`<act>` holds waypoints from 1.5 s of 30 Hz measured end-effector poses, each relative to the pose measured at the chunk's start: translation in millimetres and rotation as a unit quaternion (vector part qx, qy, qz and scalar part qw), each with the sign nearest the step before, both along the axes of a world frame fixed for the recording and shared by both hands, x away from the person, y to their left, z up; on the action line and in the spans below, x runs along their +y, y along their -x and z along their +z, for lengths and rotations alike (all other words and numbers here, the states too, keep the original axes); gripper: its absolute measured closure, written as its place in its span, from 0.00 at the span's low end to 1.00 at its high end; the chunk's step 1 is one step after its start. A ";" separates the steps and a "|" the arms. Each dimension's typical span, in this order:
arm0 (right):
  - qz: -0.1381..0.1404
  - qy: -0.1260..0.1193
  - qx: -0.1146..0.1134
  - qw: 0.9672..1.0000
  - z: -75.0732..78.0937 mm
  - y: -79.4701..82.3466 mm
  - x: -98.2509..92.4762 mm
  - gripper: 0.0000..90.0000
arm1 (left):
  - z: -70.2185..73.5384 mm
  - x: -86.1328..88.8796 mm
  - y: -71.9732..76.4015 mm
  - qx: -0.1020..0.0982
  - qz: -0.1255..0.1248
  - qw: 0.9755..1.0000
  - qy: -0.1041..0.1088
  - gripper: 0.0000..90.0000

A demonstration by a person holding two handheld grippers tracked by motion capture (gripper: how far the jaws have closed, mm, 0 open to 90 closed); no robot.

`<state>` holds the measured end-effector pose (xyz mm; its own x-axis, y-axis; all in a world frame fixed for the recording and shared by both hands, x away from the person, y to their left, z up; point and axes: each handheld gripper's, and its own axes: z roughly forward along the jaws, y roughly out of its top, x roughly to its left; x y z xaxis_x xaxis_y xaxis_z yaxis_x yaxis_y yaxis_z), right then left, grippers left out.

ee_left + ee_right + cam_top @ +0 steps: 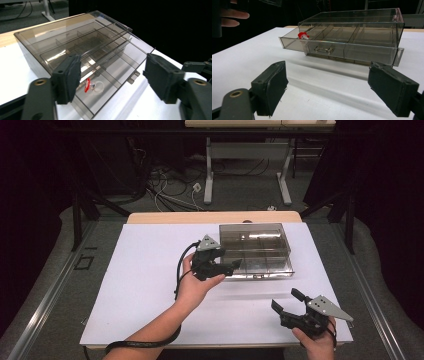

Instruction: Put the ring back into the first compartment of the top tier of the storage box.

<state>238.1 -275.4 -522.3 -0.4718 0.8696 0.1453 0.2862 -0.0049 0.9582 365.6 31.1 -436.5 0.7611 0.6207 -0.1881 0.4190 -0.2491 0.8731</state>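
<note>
Right claw (286, 300) agape; drawer box (255, 249) long axis crosswise, drawer facing person.

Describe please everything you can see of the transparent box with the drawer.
The box is smoky clear plastic, low and rectangular, and lies flat on the white table toward its far right. Its upper drawer is pulled partly out and split by dividers into compartments, with a small clear handle on the front. A small red and clear ring lies in one end compartment. The left gripper hovers open at that end; whether it touches is unclear.

Smoky organizer box (256, 249), white table (145, 285)
</note>
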 end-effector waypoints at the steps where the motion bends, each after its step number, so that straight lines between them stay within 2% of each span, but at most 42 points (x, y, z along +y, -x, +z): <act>1: 0.000 0.000 -0.002 1.000 -0.1 -0.1 -0.2 0.17 | 0.5 1.8 1.2 -0.003 0.000 1.000 0.000 0.29; 5: 0.000 0.000 -0.001 1.000 0.0 -0.1 -0.7 0.17 | 1.9 9.9 5.7 -0.015 -0.006 1.000 -0.004 0.23; 10: -0.001 0.002 -0.003 1.000 -0.1 -0.1 -0.3 0.17 | 4.2 22.3 12.1 -0.011 -0.013 1.000 0.000 0.18; 15: -0.005 -0.001 -0.002 1.000 -0.4 0.0 0.2 0.17 | 6.9 36.0 19.7 -0.009 -0.019 1.000 0.020 0.16; 18: -0.004 0.002 0.000 1.000 -0.4 0.1 0.1 0.17 | 8.0 46.0 23.9 -0.018 -0.030 0.999 0.016 0.12; 25: -0.002 0.003 0.002 1.000 -0.4 0.7 0.6 0.17 | 5.2 69.2 32.5 -0.030 -0.034 0.999 0.012 0.03; 26: -0.002 0.003 0.002 1.000 -0.4 0.7 0.7 0.17 | 4.6 73.0 33.6 -0.033 -0.034 0.999 0.008 0.02; 29: -0.003 0.003 0.001 1.000 -0.5 0.9 1.3 0.17 | 1.4 83.7 36.6 -0.030 -0.021 0.999 0.018 0.01; 32: -0.002 0.000 -0.004 1.000 -1.0 0.3 2.0 0.17 | -2.3 95.3 38.8 -0.033 -0.008 0.999 0.014 0.01; 36: 0.003 0.007 0.000 1.000 -0.7 1.1 1.9 0.17 | -8.1 110.7 41.9 -0.039 0.004 0.999 0.015 0.01; 41: 0.007 0.016 -0.007 1.000 -2.0 0.4 1.8 0.16 | -20.6 126.4 47.9 -0.056 0.009 0.998 0.007 0.01; 45: 0.007 0.012 0.000 1.000 -2.4 1.3 2.9 0.16 | -32.0 138.8 54.8 -0.059 0.014 0.998 0.011 0.01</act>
<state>236.8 -272.6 -524.7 -0.4845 0.8657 0.1256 0.2865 0.0214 0.9578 310.9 169.9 -468.5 0.7605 0.6395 -0.1126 0.3202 -0.2185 0.9218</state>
